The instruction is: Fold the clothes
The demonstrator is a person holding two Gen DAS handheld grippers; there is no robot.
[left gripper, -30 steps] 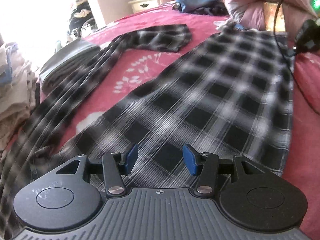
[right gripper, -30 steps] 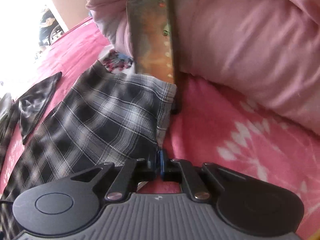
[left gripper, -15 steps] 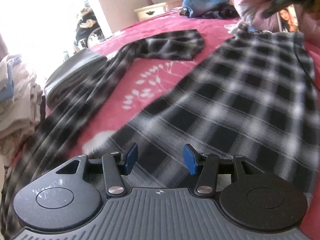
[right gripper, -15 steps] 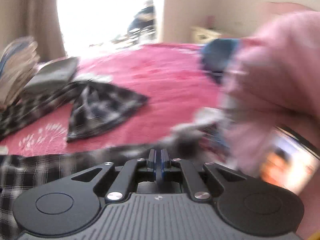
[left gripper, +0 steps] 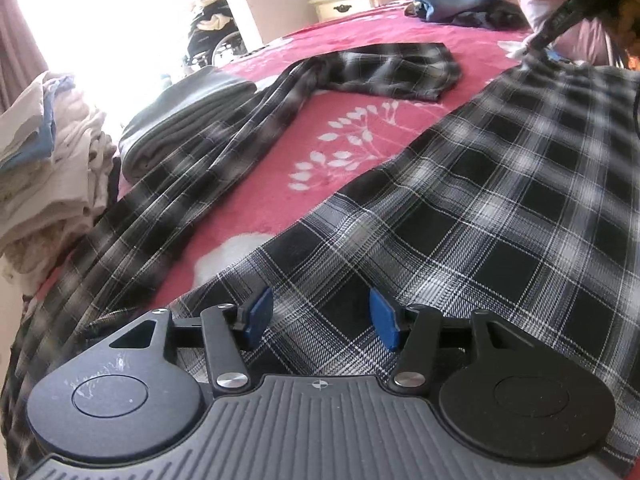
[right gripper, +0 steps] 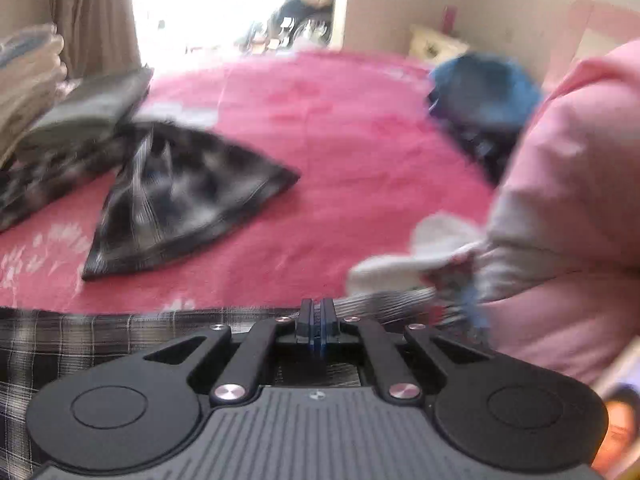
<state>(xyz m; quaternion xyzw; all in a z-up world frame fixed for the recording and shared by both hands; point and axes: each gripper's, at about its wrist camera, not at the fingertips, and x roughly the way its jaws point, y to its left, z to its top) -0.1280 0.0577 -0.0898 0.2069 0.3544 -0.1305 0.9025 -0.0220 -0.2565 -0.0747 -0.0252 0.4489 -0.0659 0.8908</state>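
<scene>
**Two grippers, one hem on the move**

One second earlier my right gripper [right gripper: 317,320] faced the pink quilt [right gripper: 560,200] and the phone; it then swung round toward the window, pads pinched together on the far edge of the plaid shirt [left gripper: 460,208]. My left gripper [left gripper: 316,316] hung low over the near part of the shirt, jaws opening, nothing pinched between them. The shirt lay spread on the red bedspread [left gripper: 352,120], one sleeve [left gripper: 384,68] stretched away. I judged the fold had begun.

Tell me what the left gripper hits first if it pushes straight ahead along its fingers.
Most likely the plaid shirt spread on the bed: the left gripper, jaws opening and nothing between them, points down at that cloth. How near is unclear.
</scene>
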